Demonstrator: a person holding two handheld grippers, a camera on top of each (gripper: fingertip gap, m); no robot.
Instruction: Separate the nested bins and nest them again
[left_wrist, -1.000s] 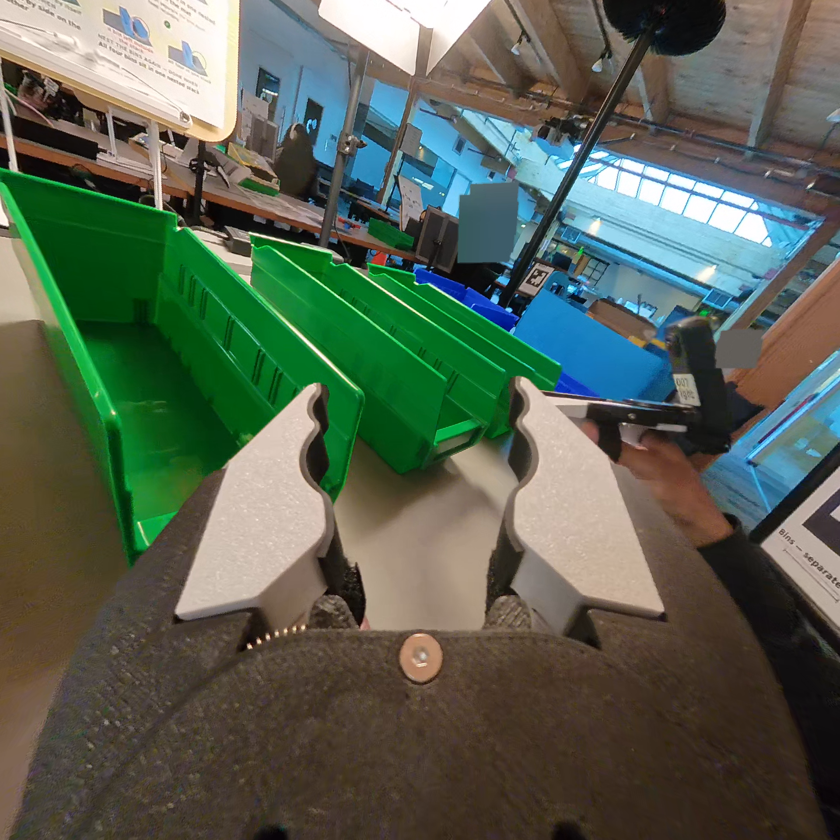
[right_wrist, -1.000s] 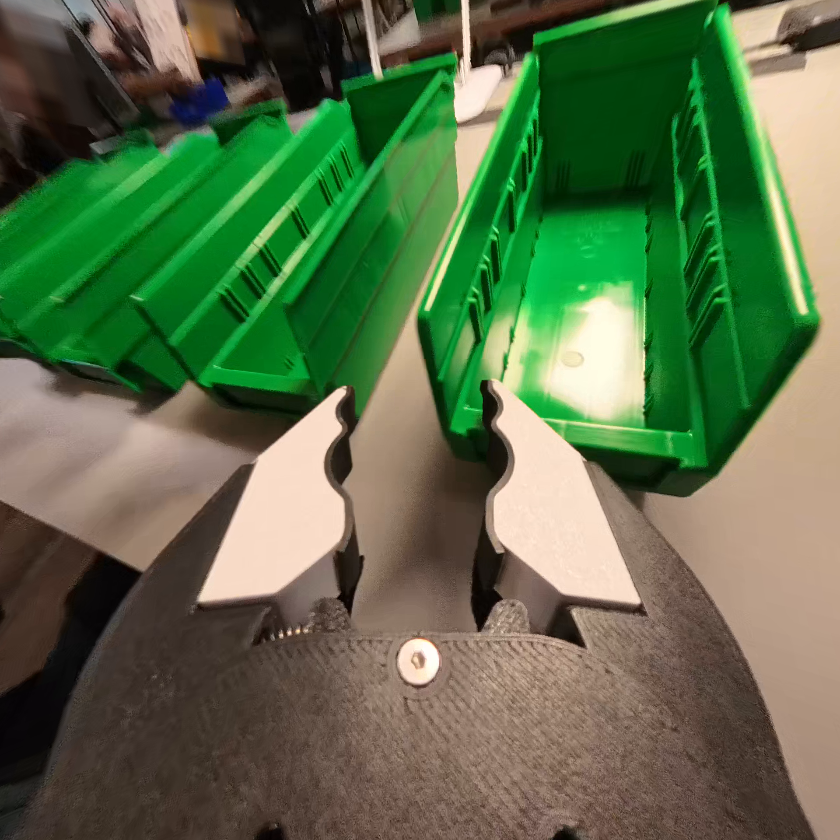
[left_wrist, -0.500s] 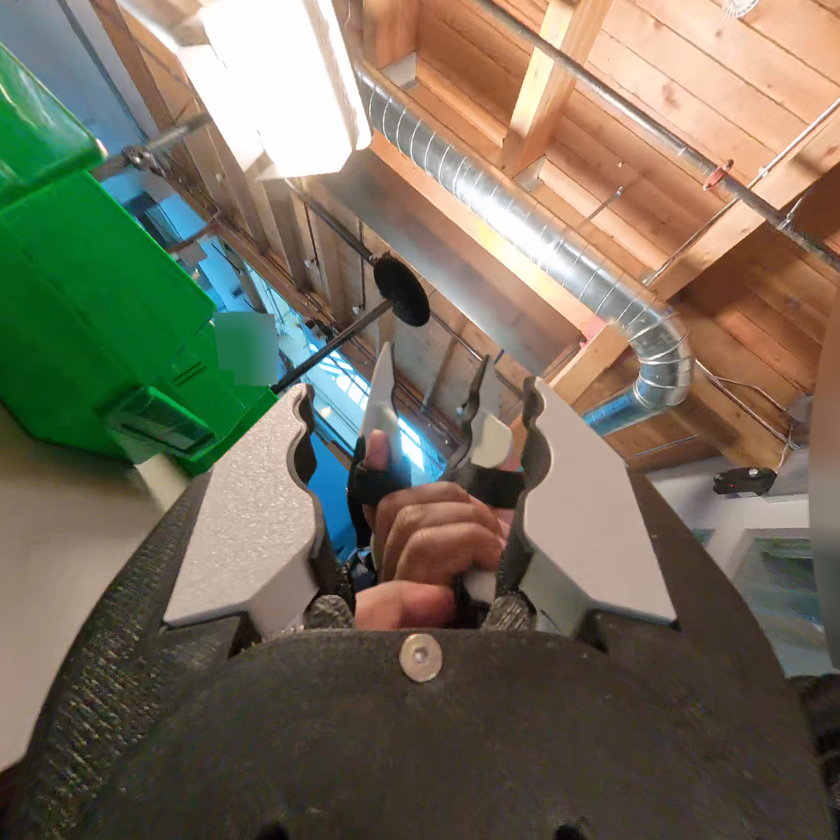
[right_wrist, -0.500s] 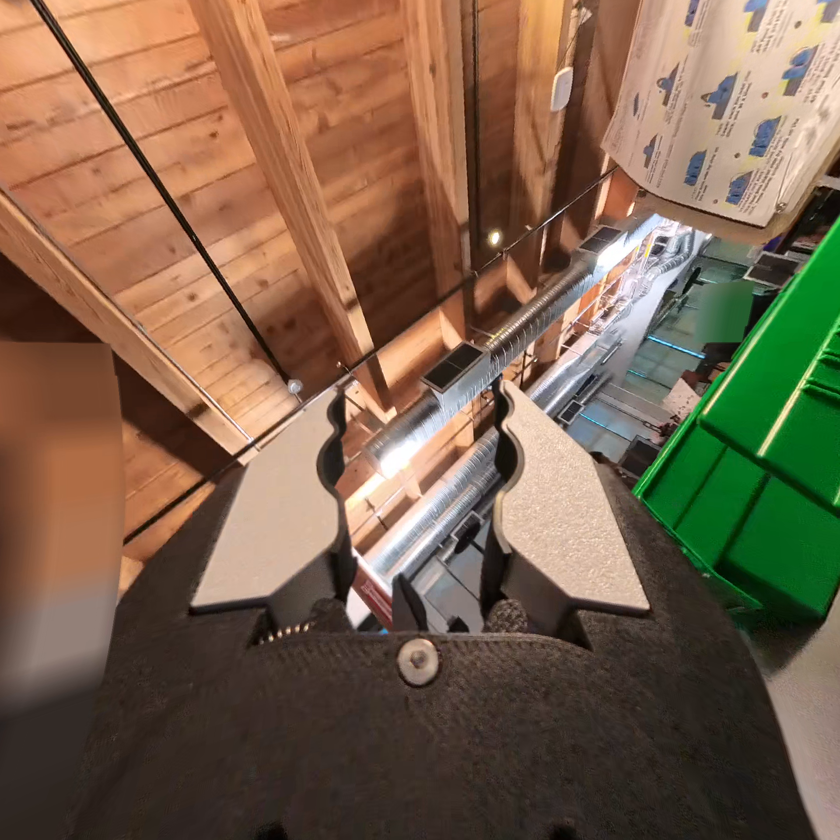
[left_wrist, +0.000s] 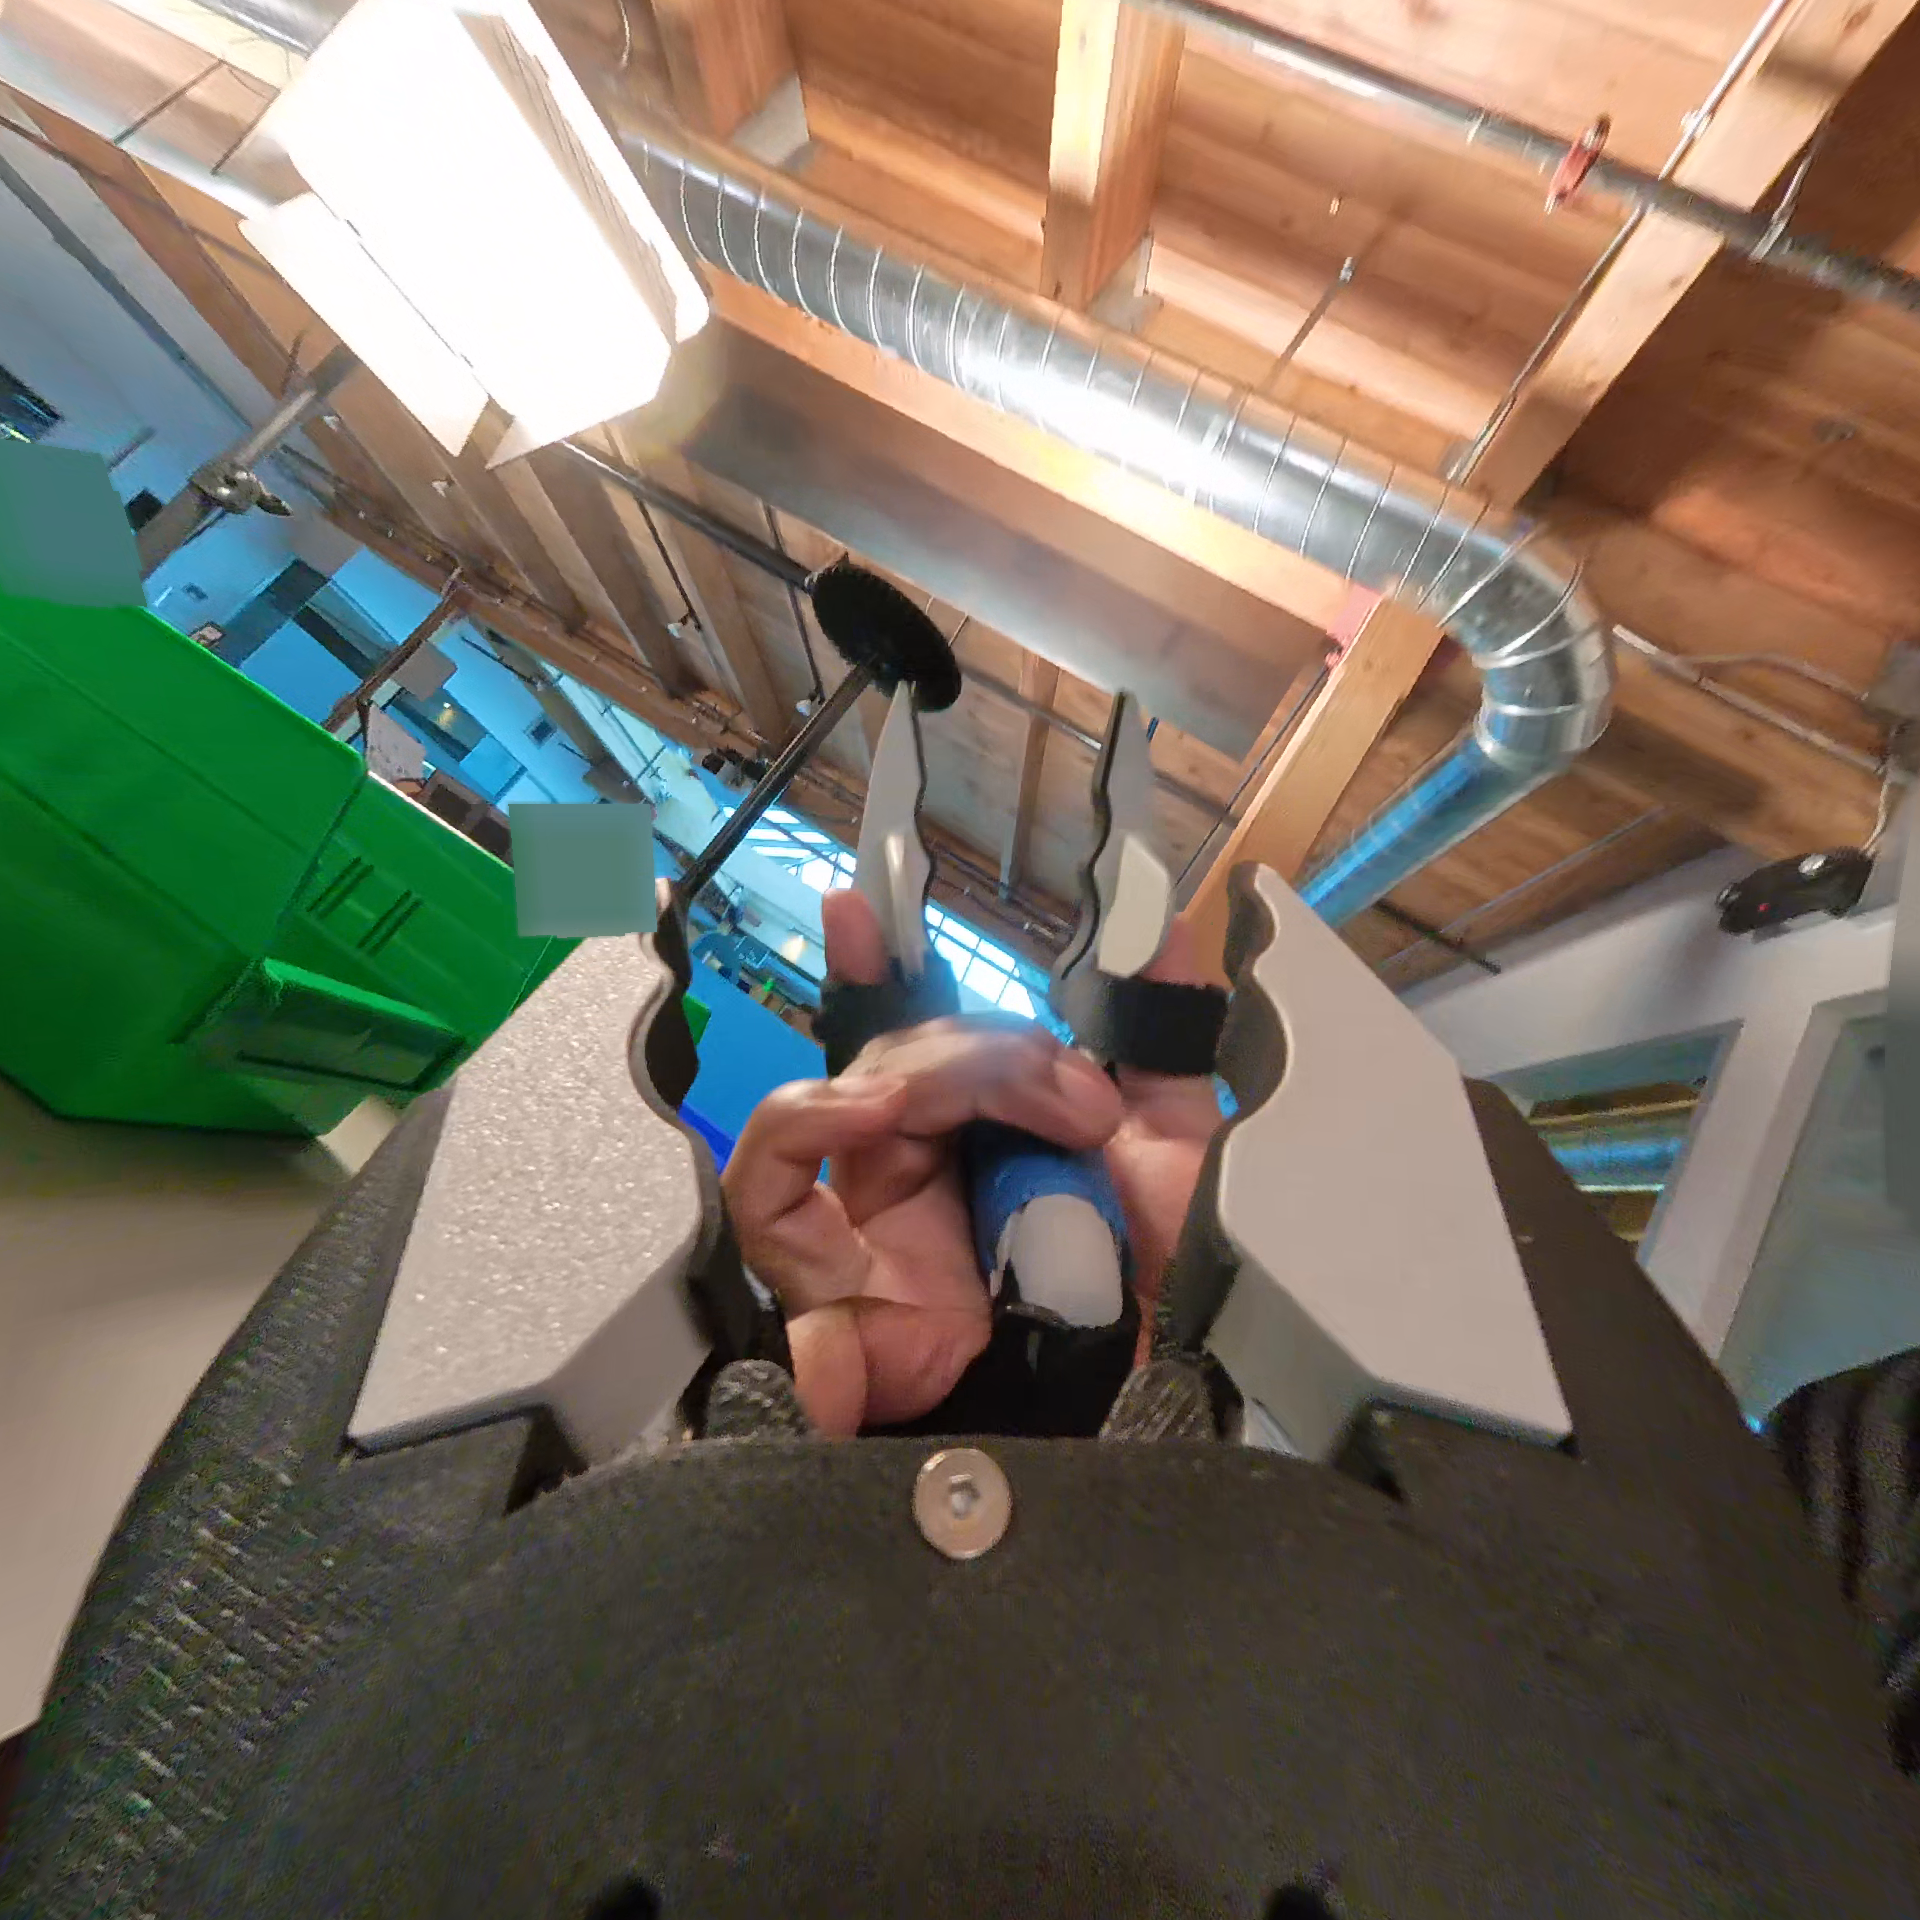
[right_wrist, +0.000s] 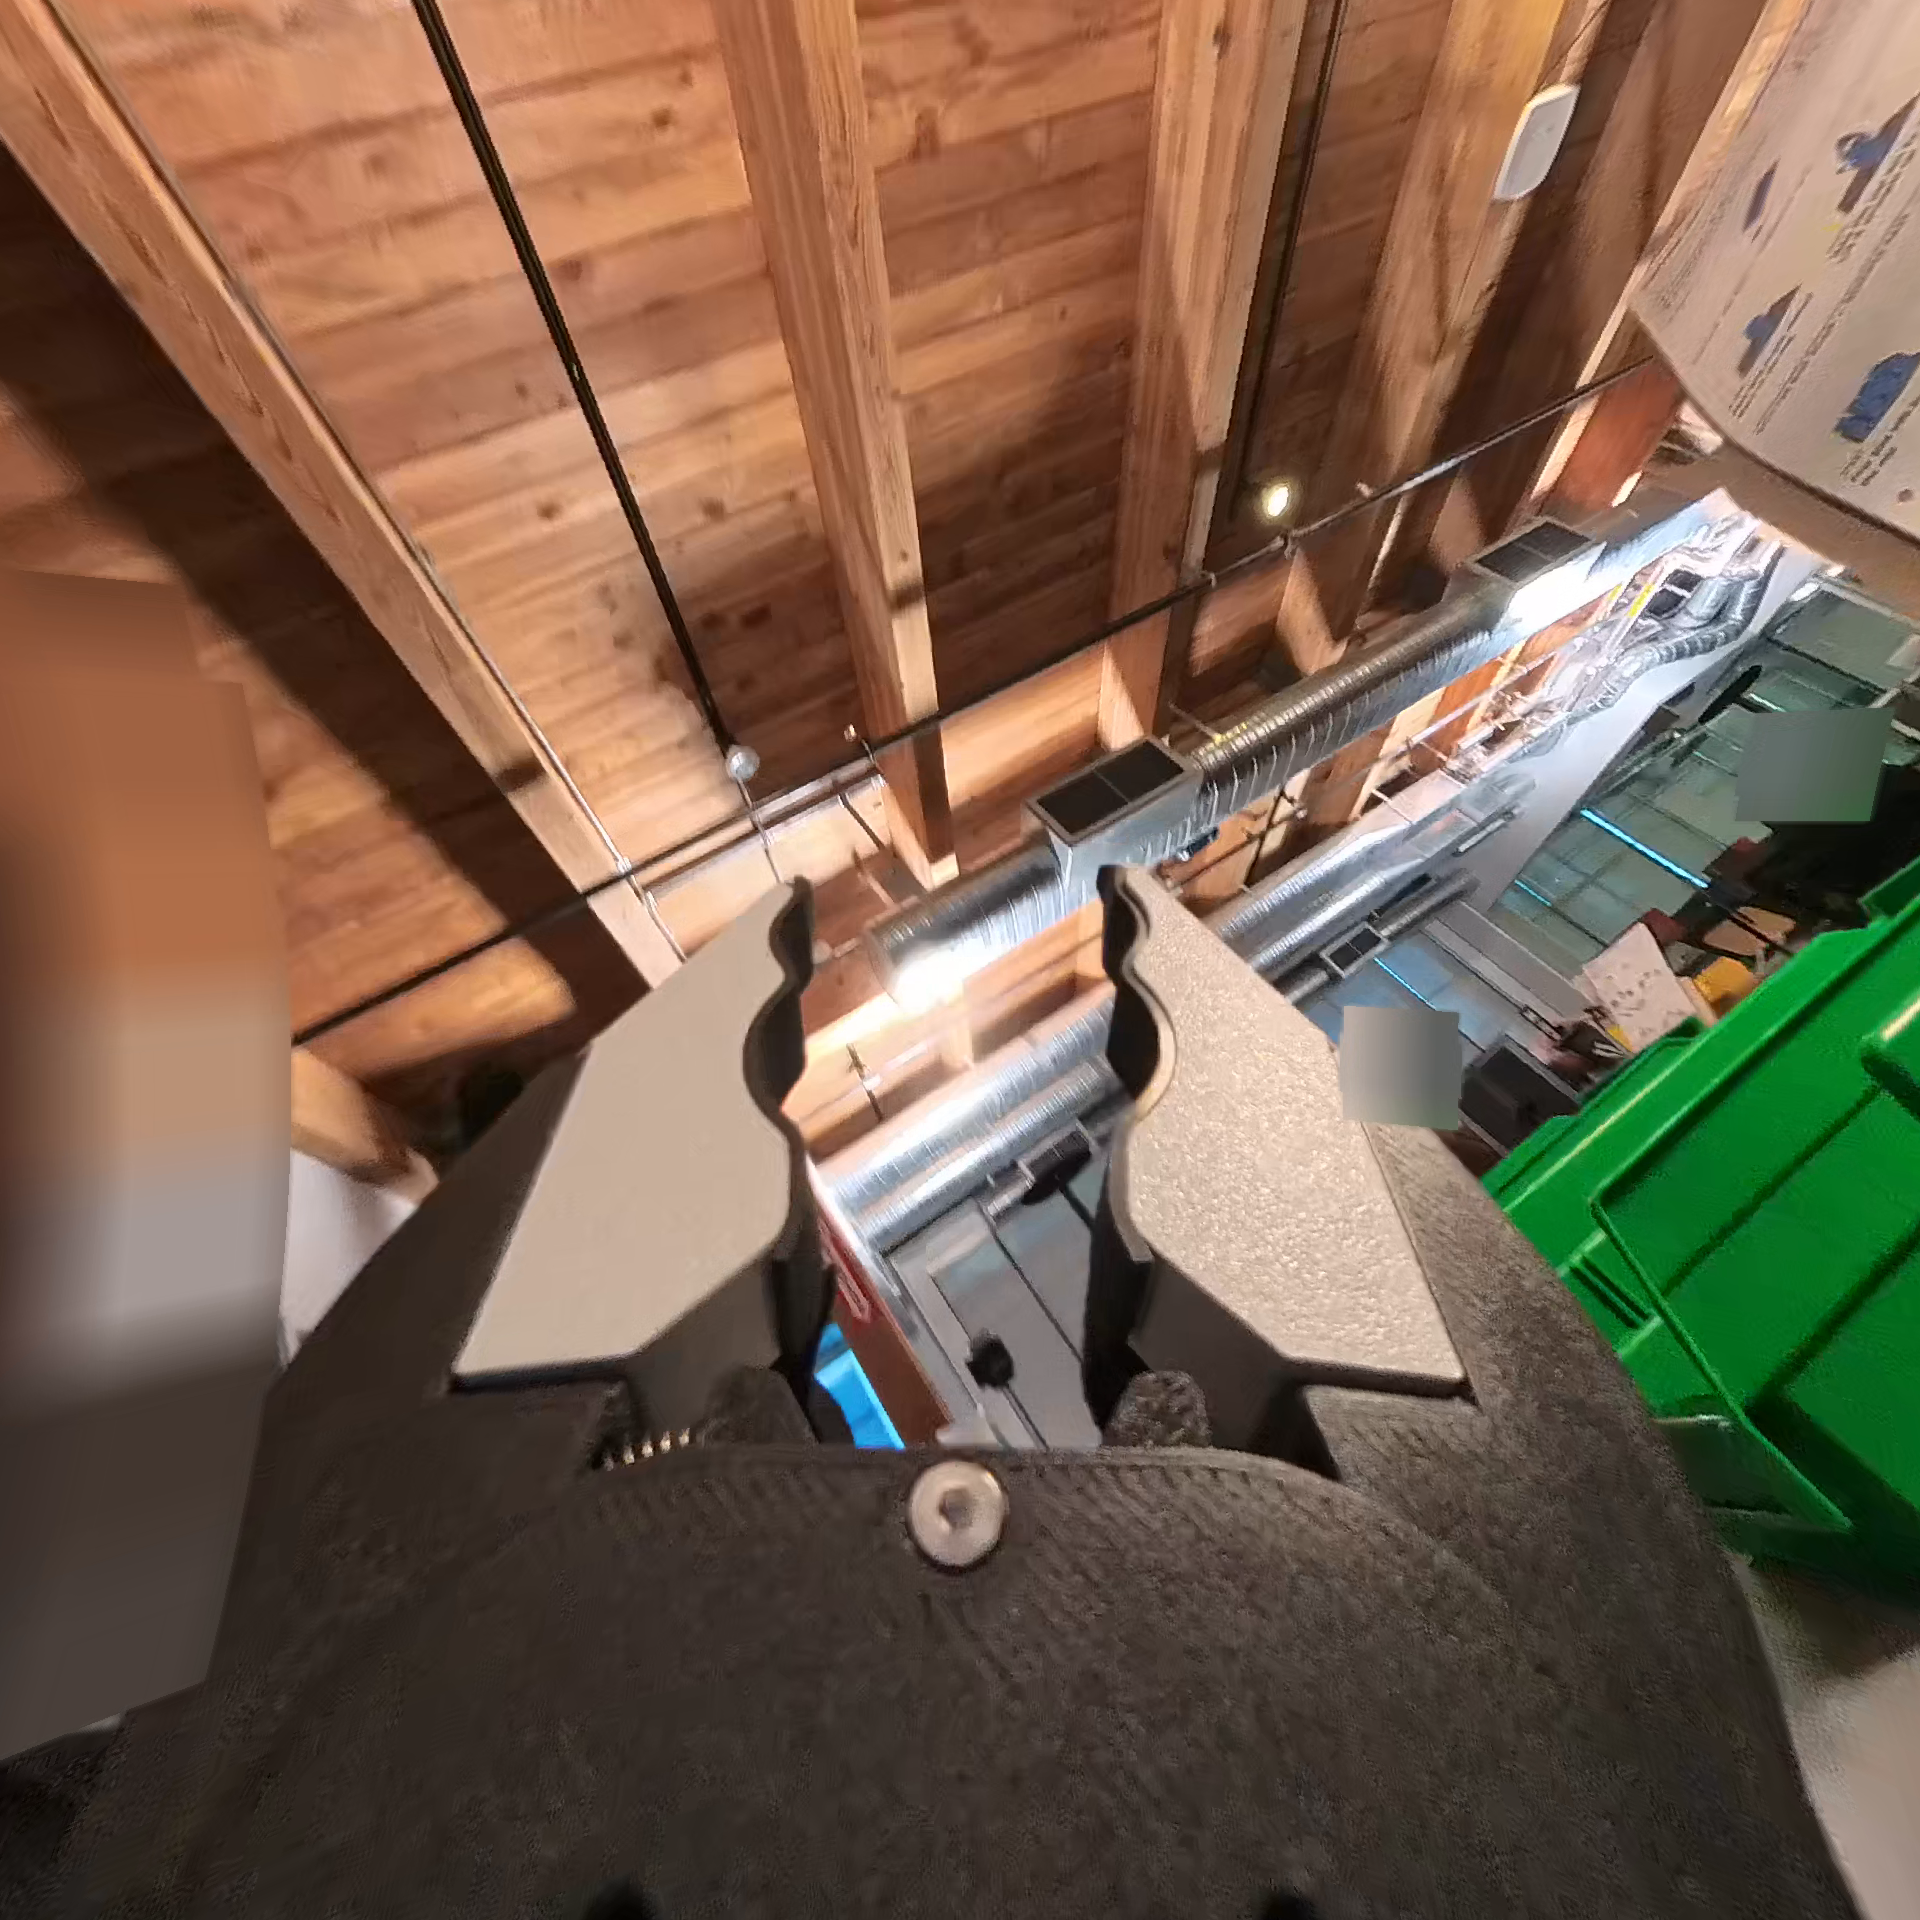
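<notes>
At frame edges, green bins (left_wrist: 156, 852) cut off.

A printed poster (right_wrist: 1808, 260) with blue drawings hangs at the upper right; its small writing is blurred.

Workshop loft: timber joists (right_wrist: 831, 416), exposed ducting (left_wrist: 1039, 343).

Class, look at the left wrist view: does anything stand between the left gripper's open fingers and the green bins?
No. The green bins lie off to the left on the table. The left gripper points upward, with the person's hand and right gripper ahead.
</notes>
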